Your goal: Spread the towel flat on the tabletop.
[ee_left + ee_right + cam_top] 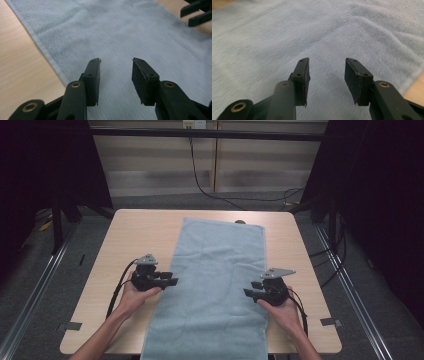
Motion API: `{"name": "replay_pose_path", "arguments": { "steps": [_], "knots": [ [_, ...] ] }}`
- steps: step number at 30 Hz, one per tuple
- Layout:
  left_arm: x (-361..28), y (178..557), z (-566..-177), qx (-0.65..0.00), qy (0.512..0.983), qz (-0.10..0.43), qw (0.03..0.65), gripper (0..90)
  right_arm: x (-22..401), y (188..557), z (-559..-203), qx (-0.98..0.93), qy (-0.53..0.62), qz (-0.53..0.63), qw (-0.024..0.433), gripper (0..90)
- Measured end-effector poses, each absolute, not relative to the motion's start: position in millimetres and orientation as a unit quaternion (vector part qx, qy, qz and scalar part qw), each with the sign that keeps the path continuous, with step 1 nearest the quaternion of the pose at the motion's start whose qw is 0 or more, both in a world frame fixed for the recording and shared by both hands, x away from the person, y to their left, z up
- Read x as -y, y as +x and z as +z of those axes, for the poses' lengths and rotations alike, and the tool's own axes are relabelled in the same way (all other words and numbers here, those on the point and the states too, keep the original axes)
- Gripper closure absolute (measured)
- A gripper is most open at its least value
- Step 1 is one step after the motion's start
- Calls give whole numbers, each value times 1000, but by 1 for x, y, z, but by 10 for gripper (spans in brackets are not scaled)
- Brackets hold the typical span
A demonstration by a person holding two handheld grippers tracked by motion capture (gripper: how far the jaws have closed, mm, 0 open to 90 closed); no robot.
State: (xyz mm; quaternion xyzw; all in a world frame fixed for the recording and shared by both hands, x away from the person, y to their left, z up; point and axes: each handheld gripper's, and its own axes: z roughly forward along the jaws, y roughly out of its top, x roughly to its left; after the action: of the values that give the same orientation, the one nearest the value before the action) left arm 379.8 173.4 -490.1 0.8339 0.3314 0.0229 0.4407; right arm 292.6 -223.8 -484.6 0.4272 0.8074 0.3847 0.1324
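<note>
— On the table (125, 235), what have you got in front of you?

— I've got a light blue towel (215, 285) spread flat down the middle of the wooden top, its long side running away from me. The far end lies near the table's far edge and the near end hangs over the edge closest to me. The nap is soft and short, with a few shallow ripples across it, and a narrow stitched hem runs down the long edge.

— Where are your grippers?

— My left gripper (172, 281) is at the towel's left edge, about midway along, tips pointing inward over the hem. My right gripper (248, 293) is at the right edge, a little nearer to me, also pointing inward.

— Holding anything?

— No. In the left gripper view the left gripper (116, 75) has its jaws about half spread, with bare cloth showing between the pads and nothing pinched. In the right gripper view the right gripper (327, 75) looks the same: jaws parted partway, towel pile visible through the gap, no fold caught. I can't tell whether the tips touch the cloth.
</note>
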Motion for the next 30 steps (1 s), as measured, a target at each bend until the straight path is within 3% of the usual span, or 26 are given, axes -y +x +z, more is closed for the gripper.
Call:
{"name": "replay_pose_path", "arguments": {
  "steps": [1,5,12,19,25,30],
  "knots": [
    [-171,385,-494,-332,833,9,442,696,224,300,-489,-808,430,378,135,606],
    [-166,385,-509,-331,841,44,425,758,228,305,-494,-807,444,363,138,628],
    [-184,362,-505,-316,854,58,408,774,226,313,-501,-804,450,365,134,577],
    [-213,336,-504,-321,852,48,410,779,202,327,-498,-810,435,373,126,591],
    [-222,328,-508,-335,841,45,423,844,192,324,-502,-825,416,359,130,750],
    [-220,317,-508,-325,844,40,425,847,194,310,-502,-829,409,361,125,781]
  ]
}}
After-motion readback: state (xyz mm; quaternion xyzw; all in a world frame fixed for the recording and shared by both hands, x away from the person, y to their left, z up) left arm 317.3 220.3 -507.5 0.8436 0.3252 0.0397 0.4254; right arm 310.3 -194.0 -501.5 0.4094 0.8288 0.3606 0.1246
